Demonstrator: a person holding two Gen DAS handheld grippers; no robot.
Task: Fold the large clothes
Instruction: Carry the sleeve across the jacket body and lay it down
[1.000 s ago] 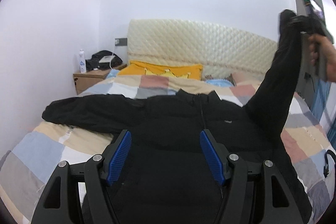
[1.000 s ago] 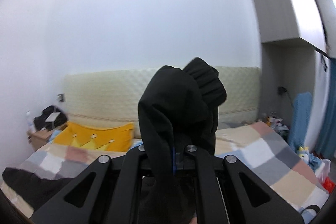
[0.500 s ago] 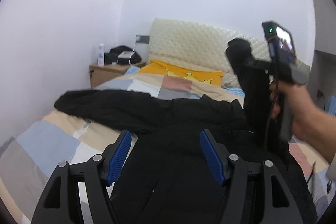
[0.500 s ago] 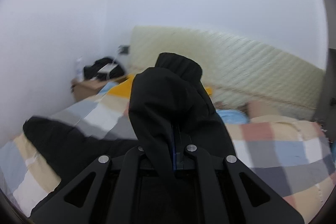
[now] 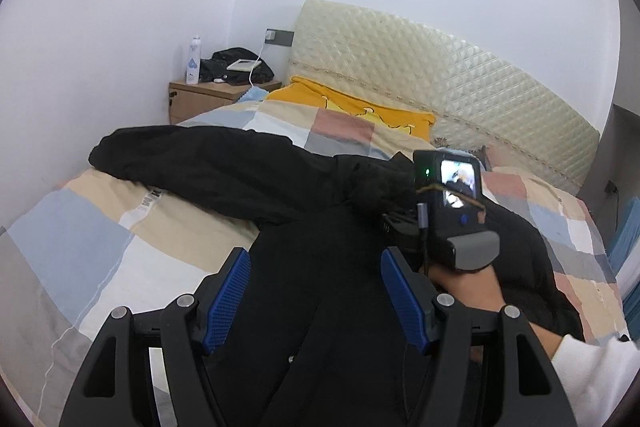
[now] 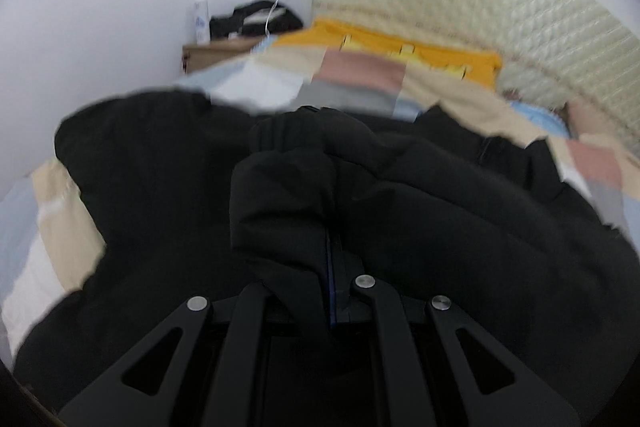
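Observation:
A black jacket [image 5: 320,267] lies spread on the patchwork bed [image 5: 100,227], its left sleeve [image 5: 192,163] stretched out to the left. My left gripper [image 5: 314,291] is open and empty, hovering over the jacket's body. My right gripper [image 6: 332,255] is shut on the jacket's right sleeve cuff [image 6: 288,163] and holds it low over the jacket's chest. The right gripper with its hand also shows in the left wrist view [image 5: 452,211], just right of my left gripper. The jacket fills the lower right wrist view [image 6: 460,219].
A yellow pillow [image 5: 360,107] lies against the quilted cream headboard [image 5: 440,75]. A wooden nightstand [image 5: 208,99] at the far left corner carries a bottle [image 5: 193,61] and dark items. White walls stand left and behind.
My right gripper has swung the sleeve from high at the right down and leftward across the jacket's body. My left gripper has stayed open over the jacket.

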